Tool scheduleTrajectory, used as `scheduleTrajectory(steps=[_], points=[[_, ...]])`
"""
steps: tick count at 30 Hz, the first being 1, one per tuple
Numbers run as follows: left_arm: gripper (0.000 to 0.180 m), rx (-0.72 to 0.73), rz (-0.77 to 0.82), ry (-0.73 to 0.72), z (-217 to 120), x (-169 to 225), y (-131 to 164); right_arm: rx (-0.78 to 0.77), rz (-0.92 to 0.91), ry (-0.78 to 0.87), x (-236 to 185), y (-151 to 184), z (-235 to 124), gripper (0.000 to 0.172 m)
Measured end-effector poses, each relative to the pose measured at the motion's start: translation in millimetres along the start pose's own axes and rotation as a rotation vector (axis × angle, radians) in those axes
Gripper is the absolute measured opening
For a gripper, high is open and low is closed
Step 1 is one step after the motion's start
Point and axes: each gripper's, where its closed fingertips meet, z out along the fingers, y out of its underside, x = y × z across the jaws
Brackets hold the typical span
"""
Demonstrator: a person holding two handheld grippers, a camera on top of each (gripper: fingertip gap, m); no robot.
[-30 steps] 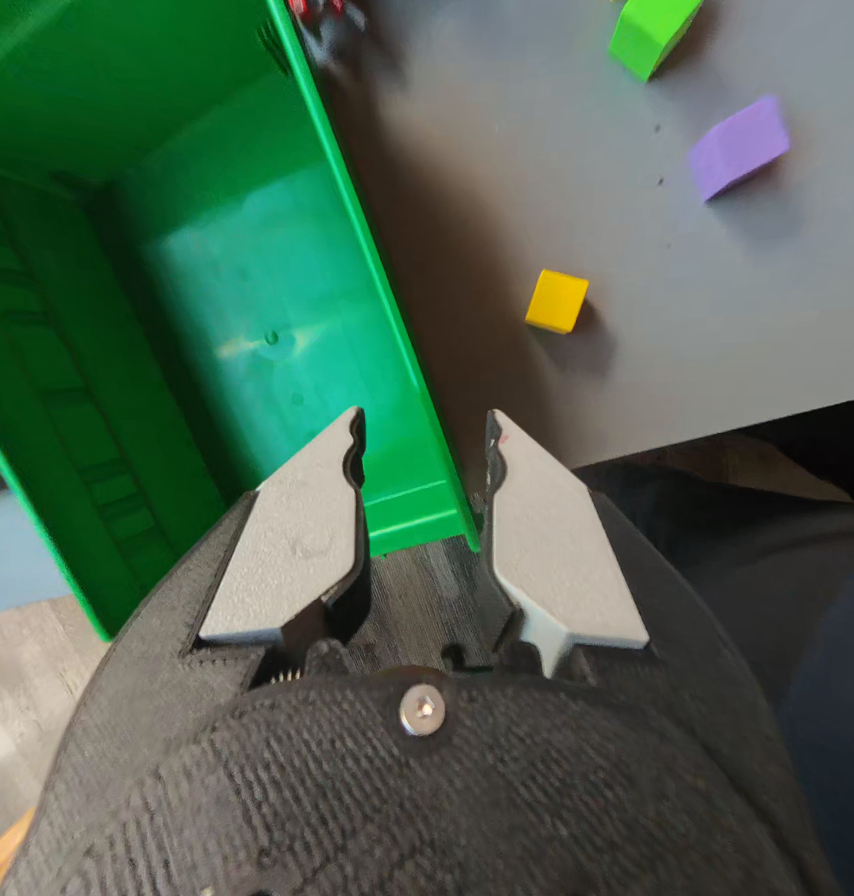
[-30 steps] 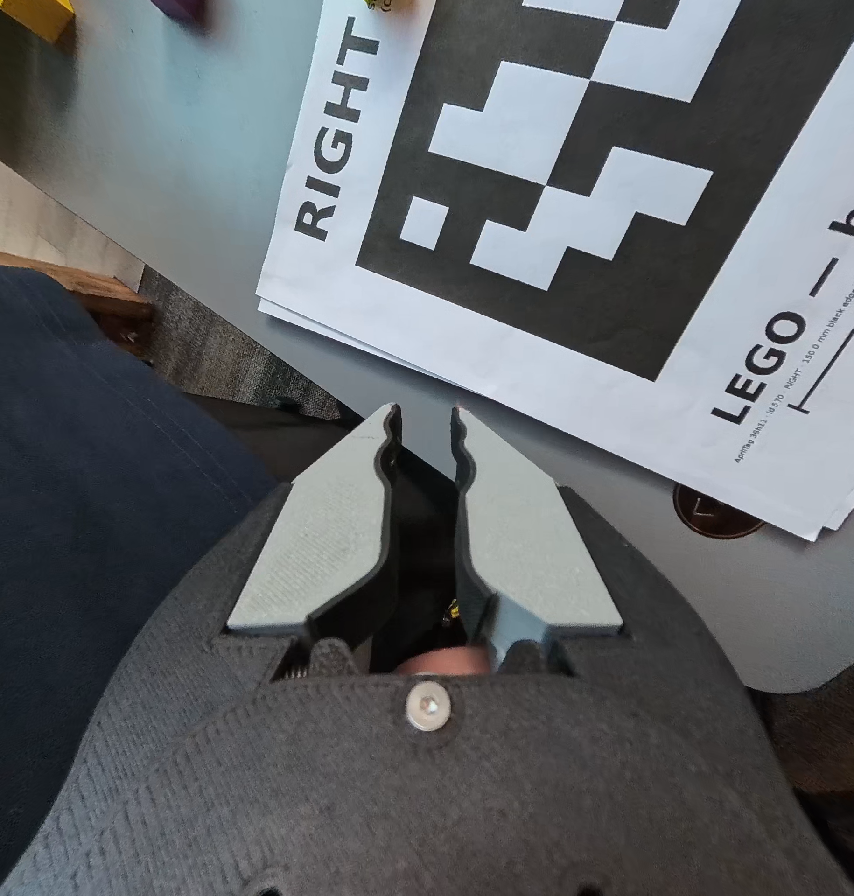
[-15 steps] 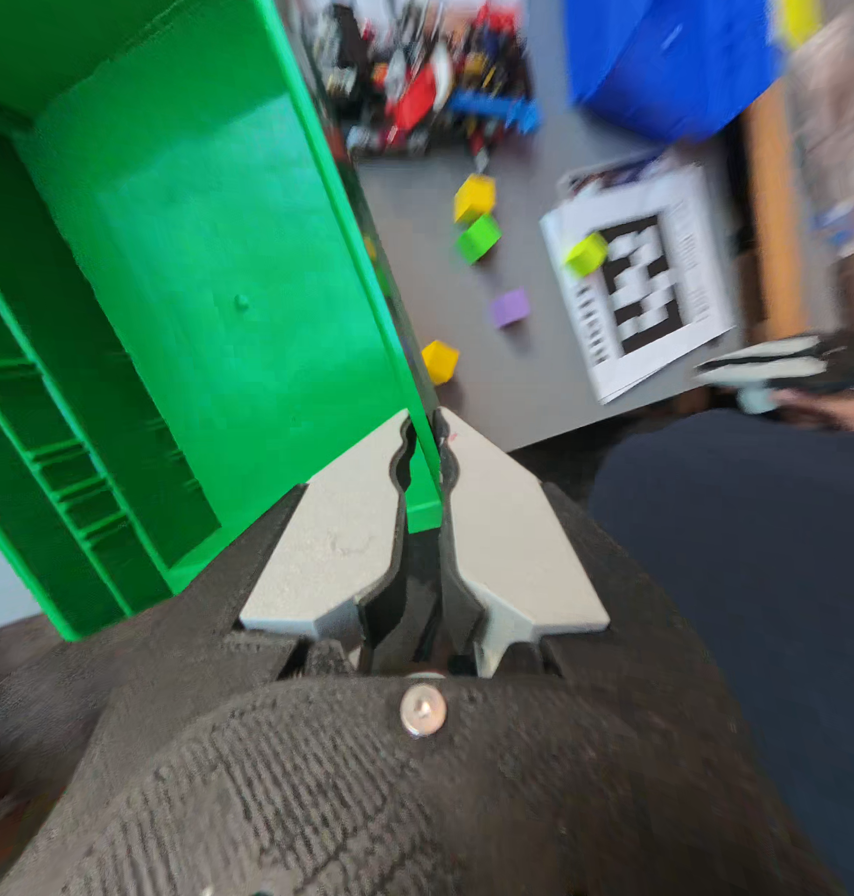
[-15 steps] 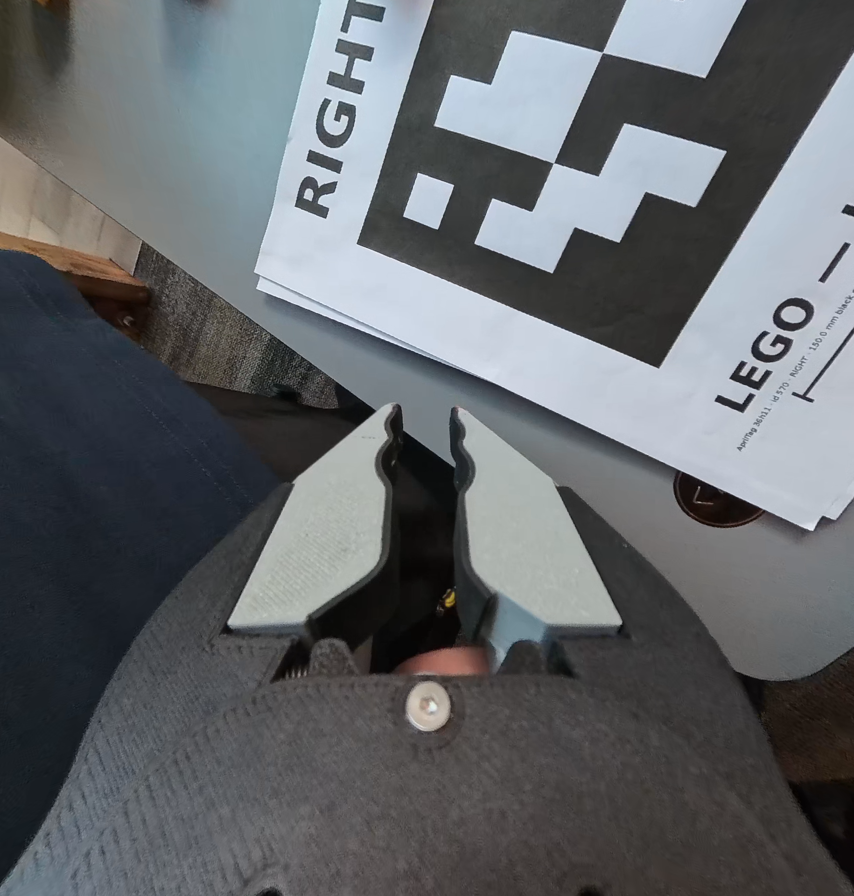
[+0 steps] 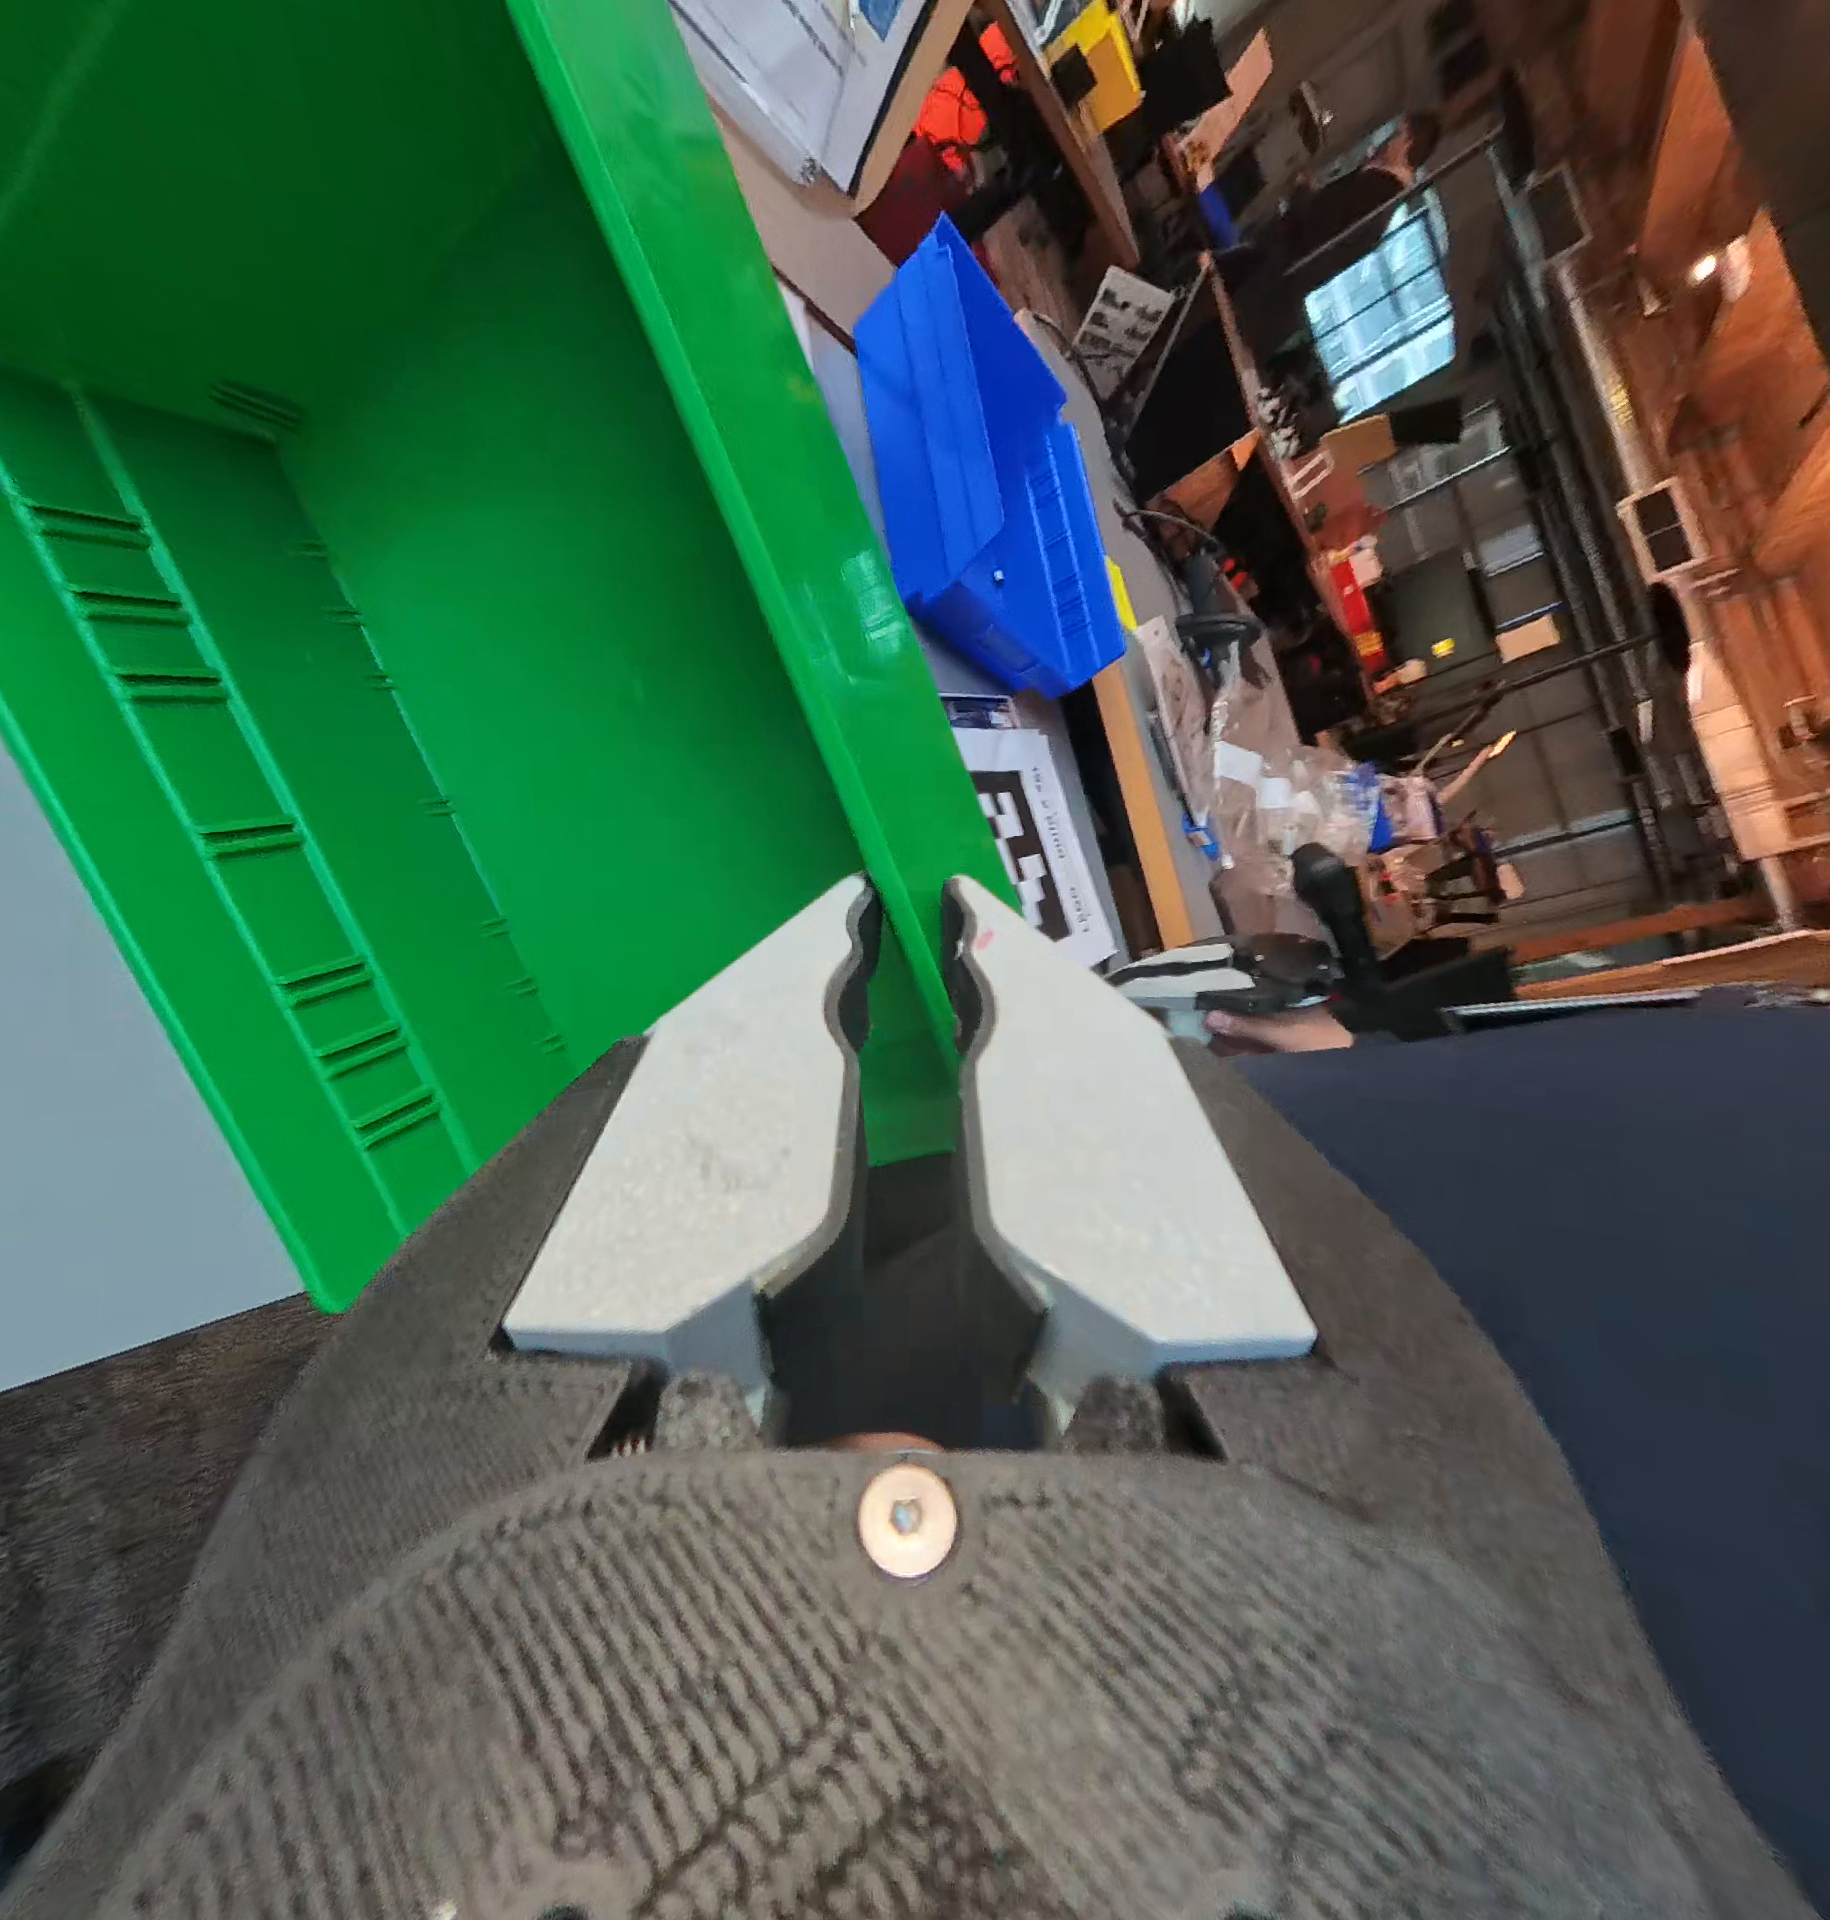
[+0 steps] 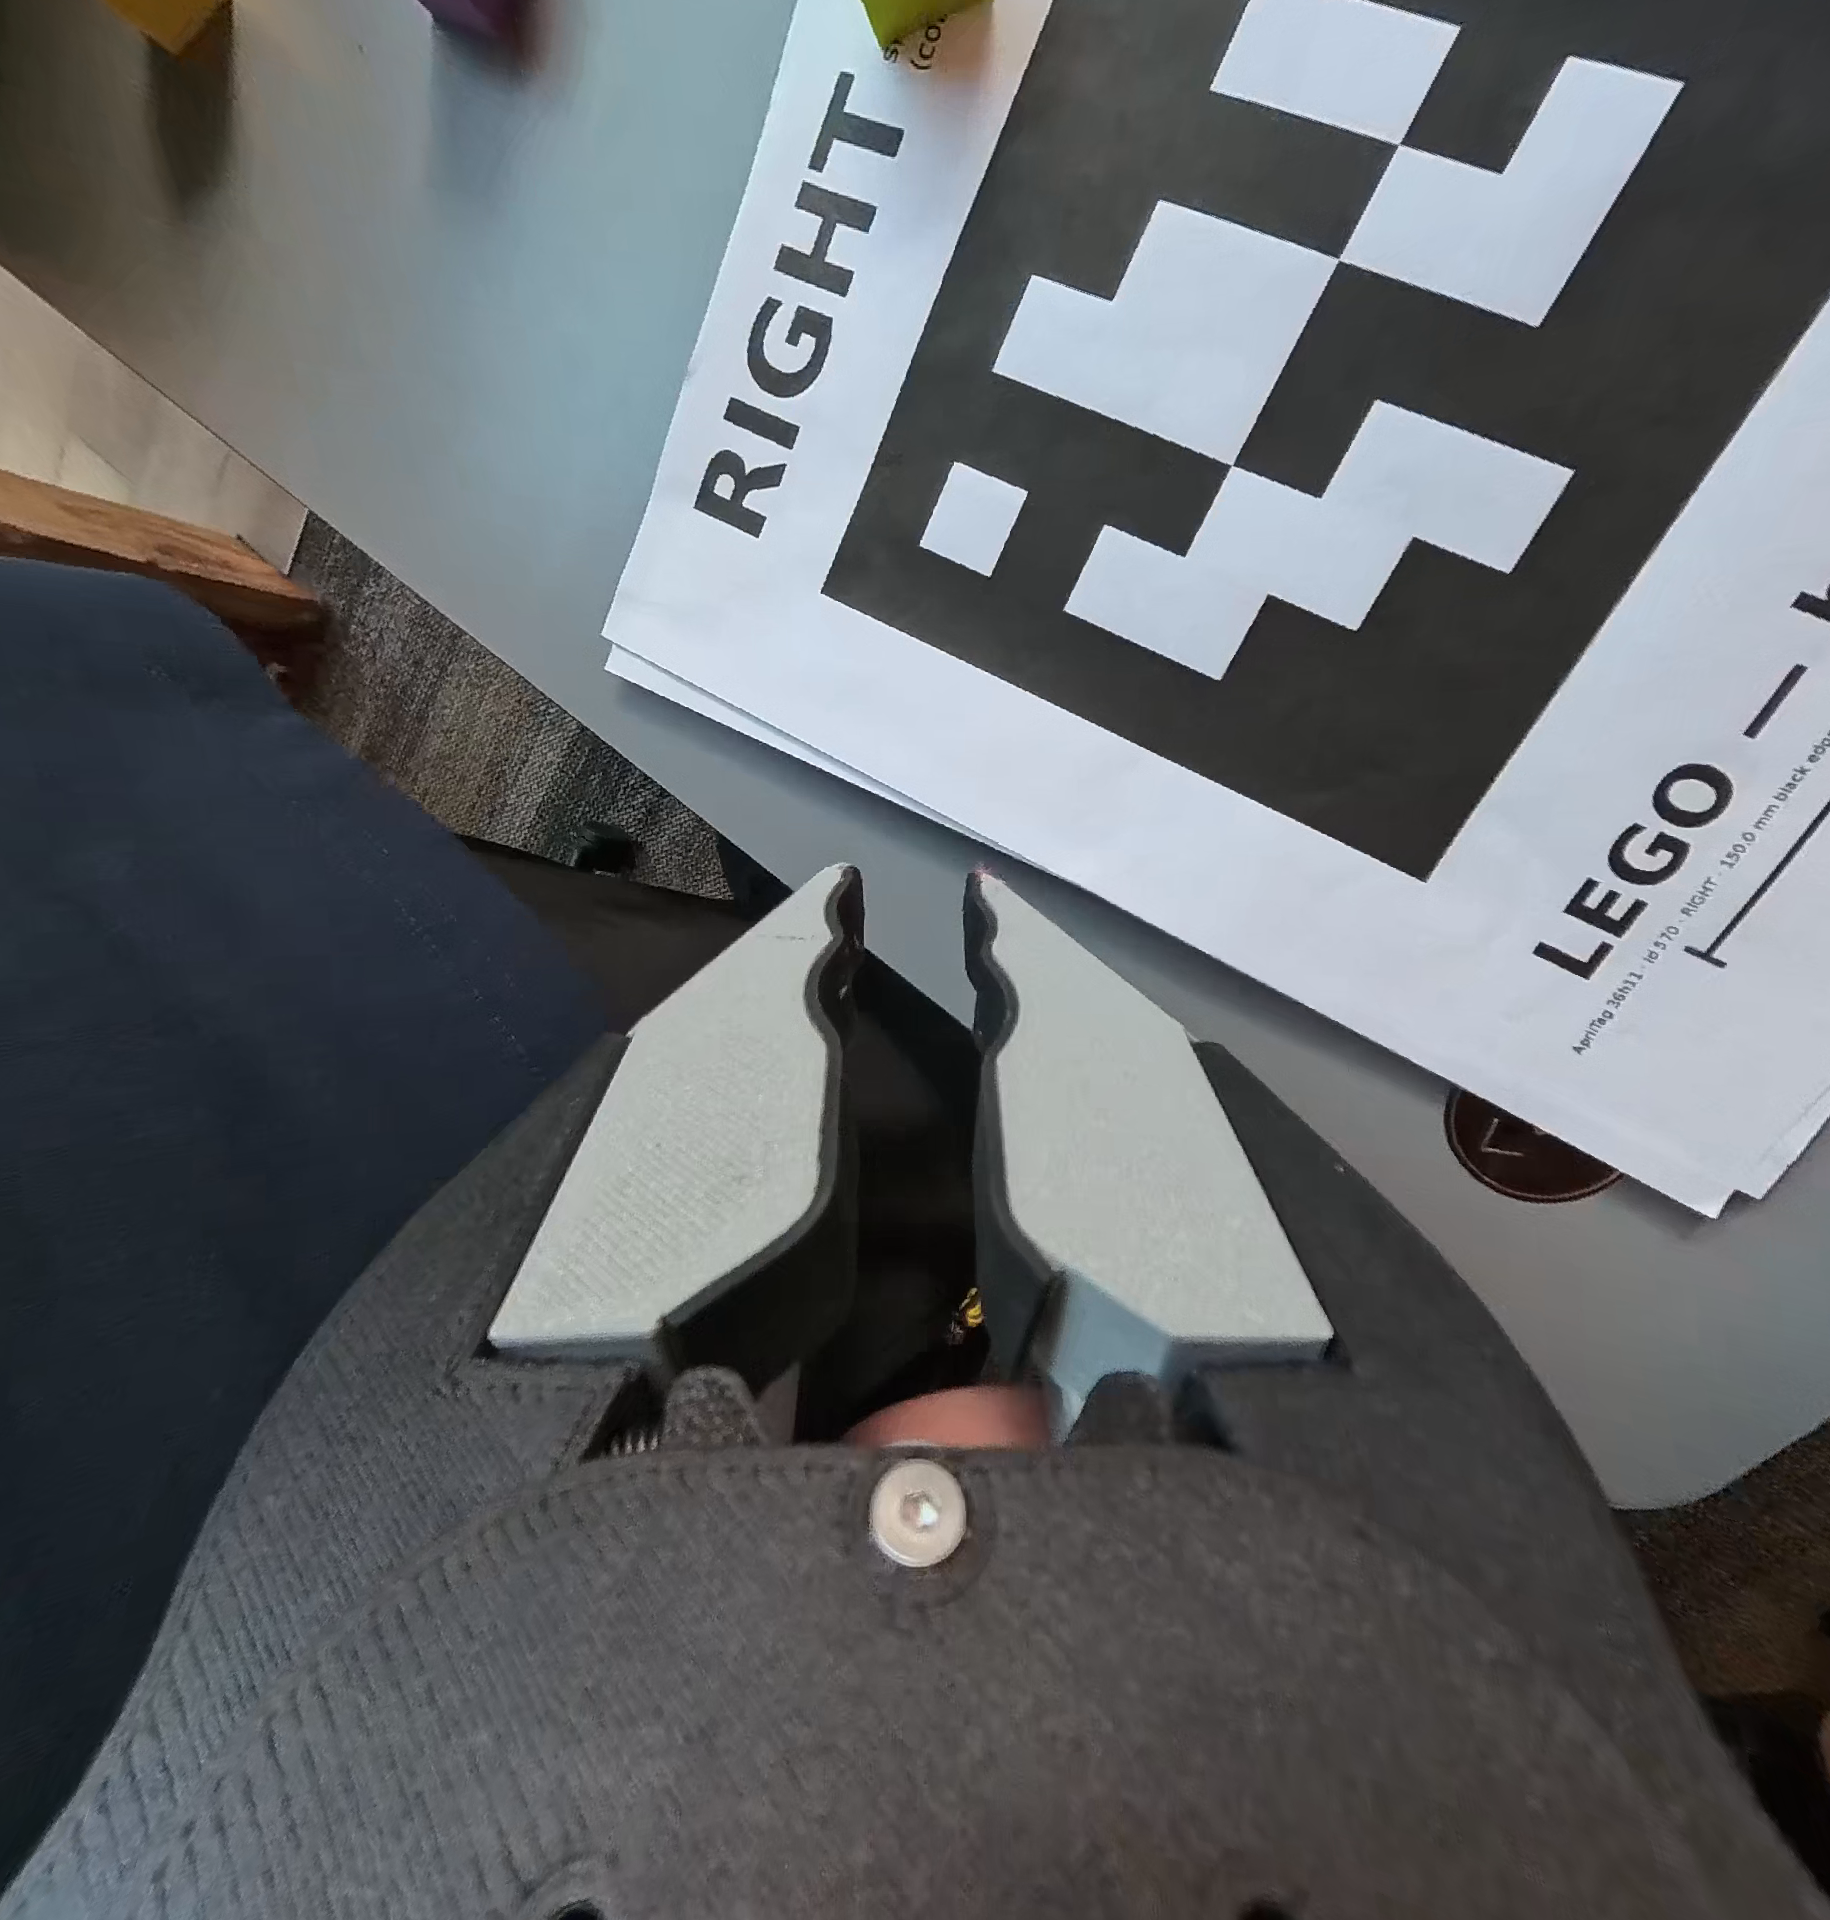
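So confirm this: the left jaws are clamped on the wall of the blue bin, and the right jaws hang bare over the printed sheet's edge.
Wrong colour. The left gripper clamps the wall of the green bin, as the left wrist view shows; the blue bin stands farther back. The right gripper is bare by the printed sheet.

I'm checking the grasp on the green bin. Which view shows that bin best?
The left wrist view: the green bin fills its left half, its side wall clamped between the left gripper fingers. The right wrist view shows only a green sliver at its left edge, unidentifiable.
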Motion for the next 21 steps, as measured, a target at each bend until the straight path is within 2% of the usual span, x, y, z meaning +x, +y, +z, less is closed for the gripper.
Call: scheduleTrajectory(steps=[4,6,9,13,17,21], points=[[0.028,-0.027,0.015,-0.103,-7,-12,-9,-0.009,-0.005,0.000,-3,3,1,0.017],[0.044,-0.007,0.007,-0.128,-14,-14,-19,-0.013,-0.012,0.003,-3,4,2,0.017],[0.041,0.014,0.042,-0.141,-21,-9,-30,-0.008,-0.013,0.004,-5,1,2,0.017],[0.041,-0.012,0.098,-0.218,-27,-15,-30,0.006,-0.015,-0.005,-8,-4,4,0.018],[0.042,-0.015,0.110,-0.241,-30,-16,-25,-0.007,-0.032,-0.008,-12,-4,8,0.019],[0.042,-0.084,0.122,-0.249,-20,-15,-12,-0.020,-0.038,-0.013,-16,-5,13,0.019]])
